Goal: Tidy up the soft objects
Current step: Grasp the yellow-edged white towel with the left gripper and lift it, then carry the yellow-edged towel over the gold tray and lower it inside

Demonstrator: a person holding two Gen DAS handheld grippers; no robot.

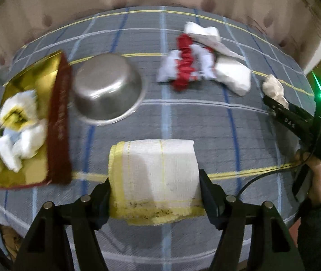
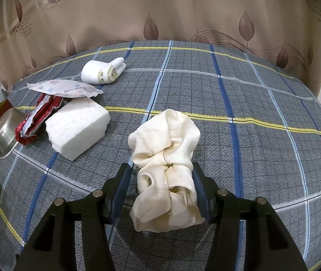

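the left gripper [image 1: 154, 199] pinches a folded white cloth with yellow edging [image 1: 154, 171], its pads pressed against the two sides of the fold, the cloth lifted over the grey plaid bedspread [image 1: 239, 135]. the right gripper [image 2: 159, 190] squeezes a crumpled cream fabric bundle [image 2: 167, 164] between its blue-padded fingers [image 2: 121, 185] — the lower end of the bundle hangs just above the bedspread, or perhaps rests on it; the view does not settle that.

further out in the left wrist view, a gold-lined box [image 1: 25, 176] with a dark red wall lies to the left, holding white soft pieces [image 1: 19, 126], blurred. just beside it sits a steel bowl [image 1: 107, 88], tilted. beyond, a red and white cloth [image 1: 184, 67] lies bunched next to a white foam block [image 1: 233, 75].

in the right wrist view, a thin printed pad [image 2: 64, 88] rests across the red cloth and the block's far edge, and farthest back a rolled white sock with gold lettering [image 2: 102, 71] lies alone — well apart from both grippers, near the leaf-patterned curtain [image 2: 160, 9].
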